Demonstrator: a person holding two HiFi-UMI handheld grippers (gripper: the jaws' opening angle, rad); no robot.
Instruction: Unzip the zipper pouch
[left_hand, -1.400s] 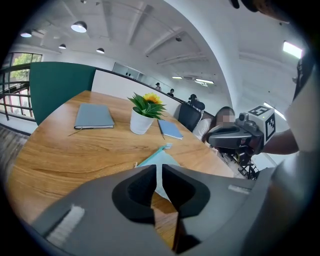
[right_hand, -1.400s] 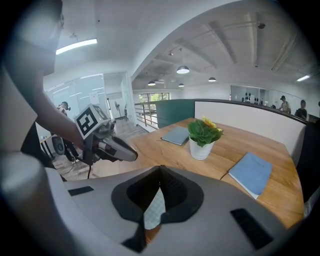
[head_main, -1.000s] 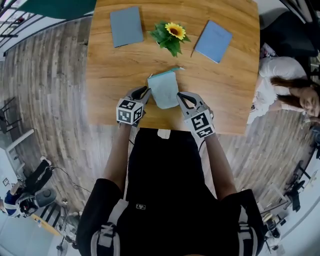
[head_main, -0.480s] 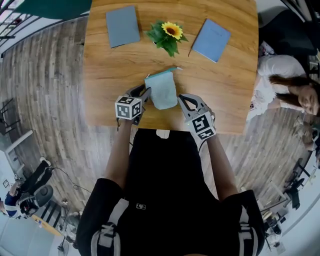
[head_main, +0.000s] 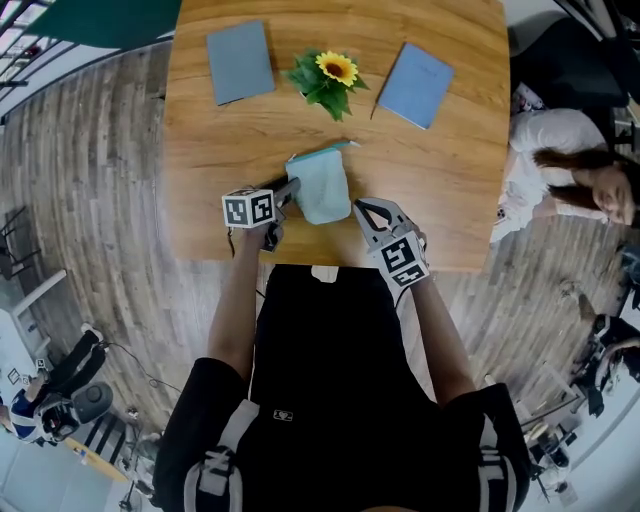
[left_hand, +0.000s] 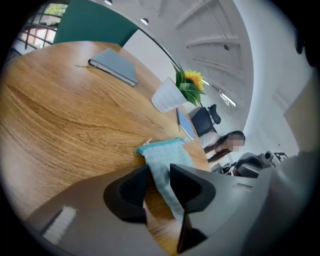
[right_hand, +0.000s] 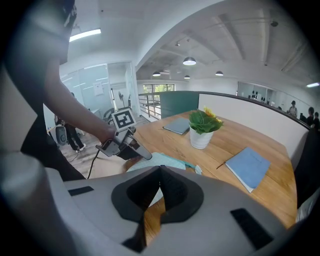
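Wooden table (head_main: 200, 140), 2 closed notebooks, grey notebook (head_main: 240, 62) at its 11 o'clock, potted sunflower (head_main: 328, 78) at 12 o'clock, blue notebook (head_main: 414, 72) at 1 o'clock, seated person (head_main: 560, 170) beyond the edge at 3 o'clock, plank floor (head_main: 90, 200) around.

The zipper pouch (head_main: 322, 188) lies on the potted sunflower's (head_main: 326, 80) near side. A grey notebook (head_main: 240, 62) lies left of the sunflower, a blue notebook (head_main: 415, 71) right.
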